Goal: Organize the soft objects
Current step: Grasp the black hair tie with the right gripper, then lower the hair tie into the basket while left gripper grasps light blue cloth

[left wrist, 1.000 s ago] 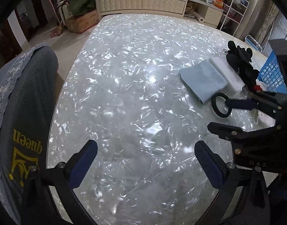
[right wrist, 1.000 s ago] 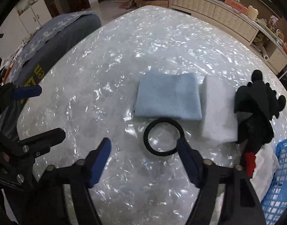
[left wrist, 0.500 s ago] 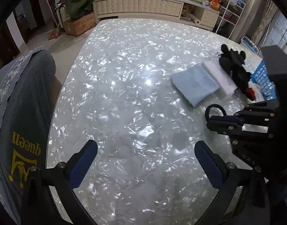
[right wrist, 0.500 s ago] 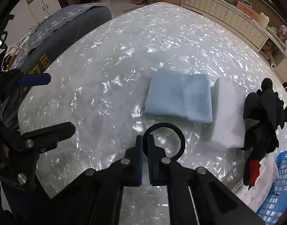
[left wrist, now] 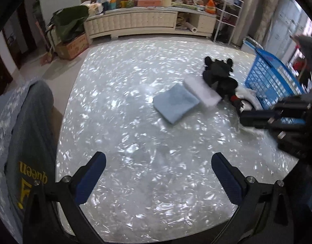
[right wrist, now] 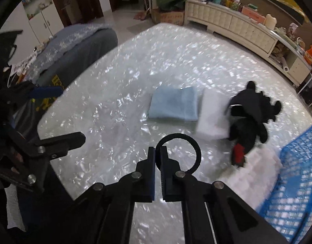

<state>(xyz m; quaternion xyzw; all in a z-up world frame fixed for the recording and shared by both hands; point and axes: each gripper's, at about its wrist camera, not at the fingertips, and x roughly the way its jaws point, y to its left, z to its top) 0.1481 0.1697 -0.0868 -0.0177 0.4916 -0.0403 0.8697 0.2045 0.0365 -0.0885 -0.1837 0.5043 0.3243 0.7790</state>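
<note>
My right gripper (right wrist: pixel 158 152) is shut on a black ring-shaped hair band (right wrist: pixel 193 145) and holds it above the table. In the left wrist view the right gripper (left wrist: pixel 255 120) hangs at the right near a blue basket (left wrist: pixel 272 81). A folded light blue cloth (right wrist: pixel 174 105) (left wrist: pixel 176 103), a white pad (right wrist: pixel 211 114) (left wrist: pixel 202 90) and a black plush toy (right wrist: pixel 251 113) (left wrist: pixel 219 73) lie in a row on the pearly table (left wrist: pixel 135 138). My left gripper (left wrist: pixel 158 172) is open and empty over the table's near part.
The blue basket (right wrist: pixel 294 174) stands at the table's right edge, with white soft stuff (right wrist: pixel 255 172) beside it. A chair with a grey cover (left wrist: pixel 23 138) is at the left edge. A long cabinet (left wrist: pixel 135 22) stands beyond the table.
My right gripper closed on the black hair band and lifted it off the table, moving right towards the basket. The left gripper rose and pulled back, still open.
</note>
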